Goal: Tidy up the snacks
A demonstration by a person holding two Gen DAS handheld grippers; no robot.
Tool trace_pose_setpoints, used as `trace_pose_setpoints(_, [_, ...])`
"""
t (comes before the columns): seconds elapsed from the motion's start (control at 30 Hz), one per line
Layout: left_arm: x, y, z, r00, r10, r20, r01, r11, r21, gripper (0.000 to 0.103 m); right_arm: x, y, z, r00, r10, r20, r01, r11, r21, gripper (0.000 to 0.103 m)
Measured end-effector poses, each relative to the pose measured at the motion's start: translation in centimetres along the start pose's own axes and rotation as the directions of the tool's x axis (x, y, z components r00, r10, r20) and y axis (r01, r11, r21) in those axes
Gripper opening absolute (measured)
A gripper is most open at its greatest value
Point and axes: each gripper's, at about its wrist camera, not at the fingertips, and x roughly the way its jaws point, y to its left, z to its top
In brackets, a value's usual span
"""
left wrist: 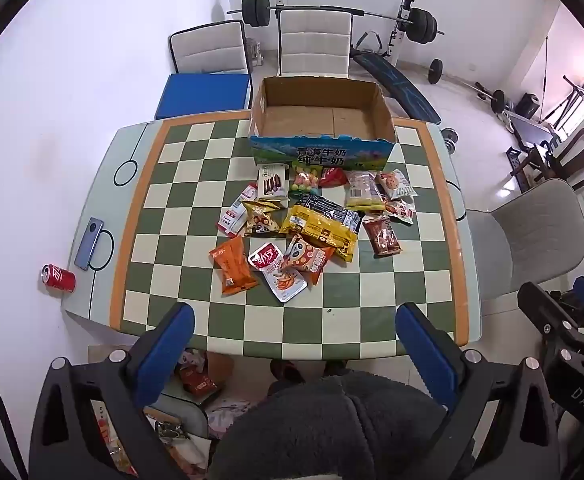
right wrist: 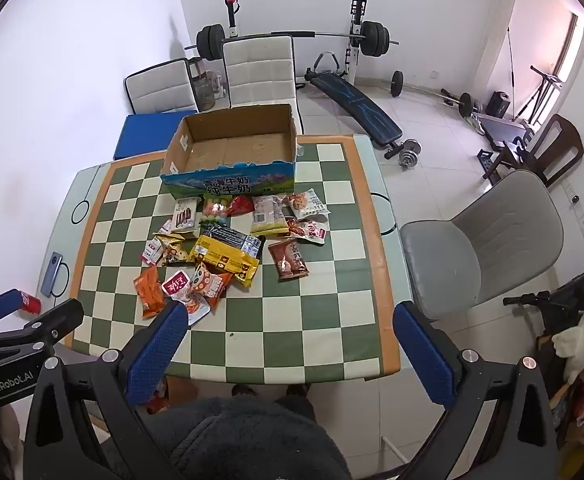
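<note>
While both grippers hover above the green-and-cream checkered surface (left wrist: 332, 292), sorting is not yet begun.
Left gripper (left wrist: 294, 350) and right gripper (right wrist: 288, 350) jaws gape wide, empty; next, grasp the near orange foil packet (left wrist: 233, 266) for the open cardboard box (left wrist: 320, 118).

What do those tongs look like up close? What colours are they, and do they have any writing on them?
Both tongs look alike: the left tongs and right tongs each have black frames shaped like triangles with cut-out holes, silver round bolts, and flat blue pads on the fingers. From the right camera, the left one's side reads "GenRobot.AI" in white. From the left camera, the right one shows the letters "DAS".
</note>
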Motion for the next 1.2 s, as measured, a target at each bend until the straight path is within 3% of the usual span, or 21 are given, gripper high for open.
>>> trace_pose_setpoints(1.2, [-1.2,-1.3,1.8,1.0,0.009,0.014,-0.008,1.0,0.0,0.103,0.1,-0.2,-0.1,1.0,0.011,0.005,-0.011,1.0,0.013,0.103])
